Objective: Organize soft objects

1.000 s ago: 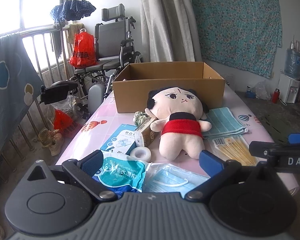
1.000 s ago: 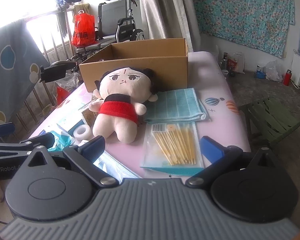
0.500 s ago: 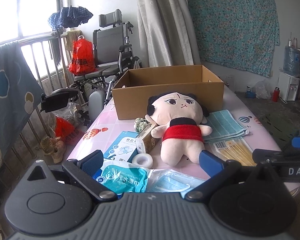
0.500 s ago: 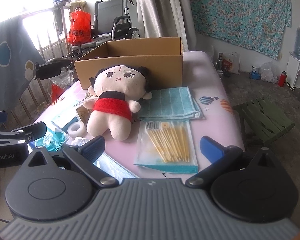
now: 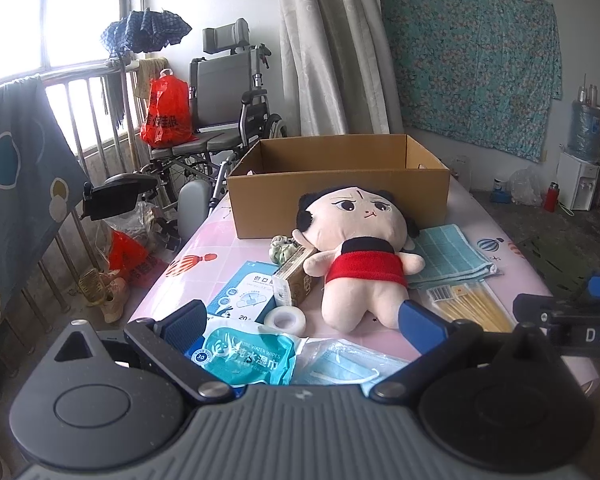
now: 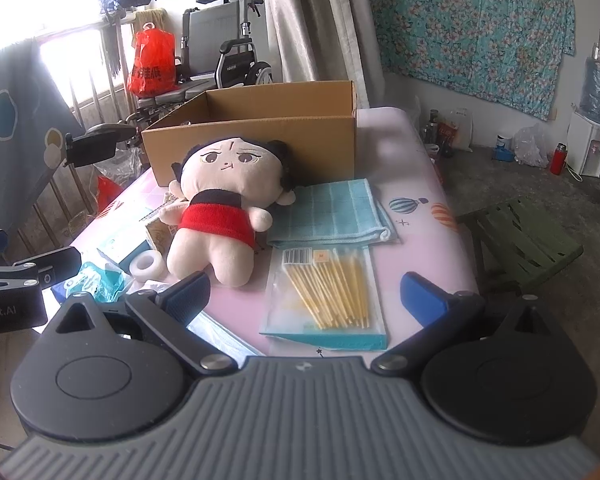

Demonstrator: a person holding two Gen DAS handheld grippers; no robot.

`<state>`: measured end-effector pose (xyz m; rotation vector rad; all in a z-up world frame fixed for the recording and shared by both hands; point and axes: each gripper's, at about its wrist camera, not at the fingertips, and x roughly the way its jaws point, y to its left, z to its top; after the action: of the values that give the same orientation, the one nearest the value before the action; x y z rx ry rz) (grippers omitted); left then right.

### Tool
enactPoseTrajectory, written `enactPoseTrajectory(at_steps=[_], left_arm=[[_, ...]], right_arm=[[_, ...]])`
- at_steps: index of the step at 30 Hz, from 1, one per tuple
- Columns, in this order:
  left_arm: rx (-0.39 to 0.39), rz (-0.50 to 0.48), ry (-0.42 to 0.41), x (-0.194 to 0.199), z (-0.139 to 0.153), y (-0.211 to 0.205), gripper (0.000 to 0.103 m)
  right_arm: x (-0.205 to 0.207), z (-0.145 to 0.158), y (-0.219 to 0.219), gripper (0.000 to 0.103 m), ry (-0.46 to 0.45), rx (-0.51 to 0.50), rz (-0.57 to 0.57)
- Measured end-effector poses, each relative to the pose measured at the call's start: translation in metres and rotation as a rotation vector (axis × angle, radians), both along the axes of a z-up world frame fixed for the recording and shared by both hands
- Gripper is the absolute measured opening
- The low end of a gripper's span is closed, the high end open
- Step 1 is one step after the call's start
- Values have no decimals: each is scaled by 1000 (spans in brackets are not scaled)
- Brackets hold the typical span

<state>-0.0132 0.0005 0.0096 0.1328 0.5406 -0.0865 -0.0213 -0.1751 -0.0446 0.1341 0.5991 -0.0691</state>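
A plush doll (image 5: 360, 256) in a red top lies face up on the pink table (image 5: 204, 240), its head against an open cardboard box (image 5: 340, 192); it also shows in the right wrist view (image 6: 220, 216). A folded light-blue towel (image 5: 448, 256) lies to its right, also seen from the right wrist (image 6: 332, 212). My left gripper (image 5: 300, 324) is open and empty above a wet-wipes pack (image 5: 244, 356) and face masks (image 5: 340, 364) at the near edge. My right gripper (image 6: 304, 296) is open and empty over a pack of yellow sticks (image 6: 328, 292).
A mask box (image 5: 244, 296), a small carton (image 5: 296, 280), a tape roll (image 5: 286, 320) and a green bundle (image 5: 282, 248) lie left of the doll. A wheelchair (image 5: 224, 112) stands behind the table on the left. A green stool (image 6: 520, 236) stands on the floor to the right.
Both grippers have drawn back and risen a little from the table, so the doll and box look smaller. Nothing on the table has moved; both stay open.
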Motion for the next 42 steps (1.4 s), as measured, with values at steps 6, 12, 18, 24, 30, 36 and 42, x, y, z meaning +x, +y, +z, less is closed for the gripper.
enactPoseTrajectory(at_steps=[6,12,18,24,30,36,42], left_arm=[[27,7,-2,-4,-1,-5,103],[5,2,6,-5,-2,-5,103],[2,5,14,-3,-4,-3,103],[1,6,14,-3,-5,-2,103],[2,6,14,-3,-6,-1,103],[6,3,11,-4,-7,-3,103],[11,2,12,-3,-8,-4,103]], right_arm=[[-4,4,2,102,-21,13,14],[-4,0,5,102,-16,24,32],[-3,-3,10,102,-6,27,41],[-3,-3,11,102,-8,23,39],[-3,-3,11,102,-9,22,33],[-3,-4,6,102,-9,27,23],[-3,-5,5,102,-9,28,22]])
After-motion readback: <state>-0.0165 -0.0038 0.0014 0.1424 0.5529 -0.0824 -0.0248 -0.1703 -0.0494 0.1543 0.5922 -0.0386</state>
